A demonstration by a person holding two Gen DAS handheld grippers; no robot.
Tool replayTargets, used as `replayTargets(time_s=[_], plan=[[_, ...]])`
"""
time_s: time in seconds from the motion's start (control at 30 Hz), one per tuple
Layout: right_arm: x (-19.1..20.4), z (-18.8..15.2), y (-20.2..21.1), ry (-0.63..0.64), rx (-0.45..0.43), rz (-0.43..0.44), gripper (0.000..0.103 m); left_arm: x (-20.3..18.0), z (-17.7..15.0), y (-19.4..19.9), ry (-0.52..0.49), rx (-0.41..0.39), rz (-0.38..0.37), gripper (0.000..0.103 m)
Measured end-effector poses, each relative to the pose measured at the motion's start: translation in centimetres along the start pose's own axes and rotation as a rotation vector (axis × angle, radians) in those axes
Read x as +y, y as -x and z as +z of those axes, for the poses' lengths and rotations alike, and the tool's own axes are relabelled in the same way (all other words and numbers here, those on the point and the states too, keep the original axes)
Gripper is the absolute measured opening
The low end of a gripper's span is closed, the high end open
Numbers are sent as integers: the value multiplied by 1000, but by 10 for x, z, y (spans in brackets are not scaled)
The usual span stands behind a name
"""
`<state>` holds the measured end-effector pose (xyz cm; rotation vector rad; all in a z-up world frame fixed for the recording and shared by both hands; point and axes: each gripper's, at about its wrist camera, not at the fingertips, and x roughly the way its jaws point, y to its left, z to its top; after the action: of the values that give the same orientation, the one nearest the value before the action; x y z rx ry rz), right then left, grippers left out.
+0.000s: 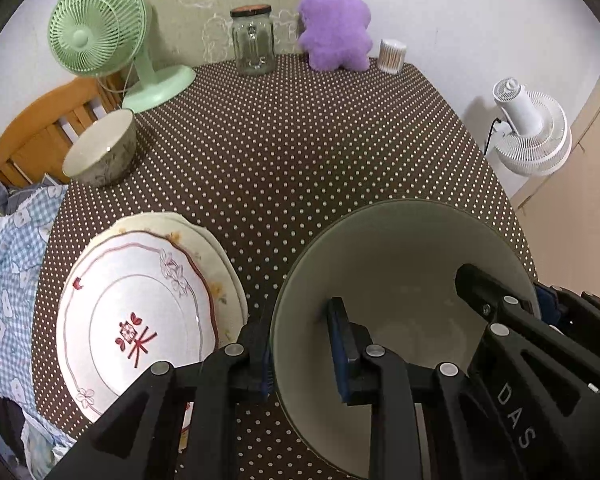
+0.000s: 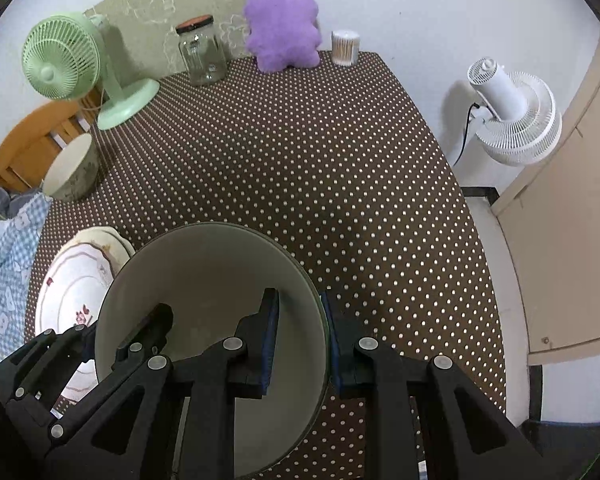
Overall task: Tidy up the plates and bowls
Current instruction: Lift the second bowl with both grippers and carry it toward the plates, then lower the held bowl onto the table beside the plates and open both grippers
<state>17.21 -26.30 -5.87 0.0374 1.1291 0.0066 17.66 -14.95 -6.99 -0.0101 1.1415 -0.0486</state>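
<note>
A large pale green bowl [image 1: 400, 264] sits near the table's front; it also shows in the right wrist view [image 2: 204, 264]. My left gripper [image 1: 300, 344] straddles its left rim, one finger inside, one outside. My right gripper [image 2: 300, 332] straddles its right rim the same way. Both look closed on the rim. A stack of plates [image 1: 140, 312], the top one white with red flowers, lies left of the bowl. A second bowl [image 1: 104, 148] with a grey patterned outside stands at the far left edge.
On the brown dotted tablecloth [image 1: 300, 152] at the back stand a green desk fan [image 1: 100, 36], a glass jar [image 1: 254, 40], a purple plush toy [image 1: 336, 24] and a cotton swab box [image 1: 392, 54]. A white fan [image 1: 532, 132] stands on the floor to the right. A wooden chair [image 1: 40, 132] is left.
</note>
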Motion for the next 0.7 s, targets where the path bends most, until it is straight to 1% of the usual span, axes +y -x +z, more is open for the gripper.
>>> replayTargets(time_s=[0.17, 0.3, 0.4, 0.57, 0.7], plan=[[0, -4, -9, 2, 20, -15, 25, 0, -3, -7, -9, 15, 5, 22], [2, -6, -15, 9, 38, -19, 25, 3, -6, -15, 1, 43, 0, 22], [4, -7, -17, 22, 36, -30, 25, 5, -7, -19, 16, 61, -15, 23], [3, -8, -23, 27, 39, -31, 25, 3, -9, -19, 6, 55, 0, 23], [1, -11, -29, 22, 50, -42, 25, 2, -12, -22, -2, 61, -3, 22]])
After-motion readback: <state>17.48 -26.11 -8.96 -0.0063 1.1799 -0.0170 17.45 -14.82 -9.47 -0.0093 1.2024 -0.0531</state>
